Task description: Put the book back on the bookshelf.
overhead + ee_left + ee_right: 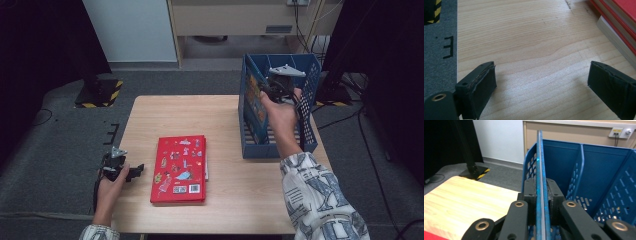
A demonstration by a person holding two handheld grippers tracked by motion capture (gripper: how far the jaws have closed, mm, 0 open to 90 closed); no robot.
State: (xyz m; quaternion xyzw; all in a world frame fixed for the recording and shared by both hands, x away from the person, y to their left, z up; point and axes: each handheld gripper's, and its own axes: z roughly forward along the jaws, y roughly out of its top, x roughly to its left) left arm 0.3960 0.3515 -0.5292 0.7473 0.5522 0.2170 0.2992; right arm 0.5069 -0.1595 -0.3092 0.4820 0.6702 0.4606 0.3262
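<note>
Right gripper (540,202): jaws squeezed tight on thin blue book (540,170), book standing on edge, pinched flat between pads. Book sits in left part of blue crate (306,100), at table's (170,115) far right corner (divider wall just to book's right in right gripper view). Picture book cover (252,97) shows inside crate's left wall.

Left gripper (541,87): jaws wide apart, nothing between, bare wood under them. Rests at table's left edge, near front corner. Red books (179,169) stacked just beside it, near front edge, middle of table.
</note>
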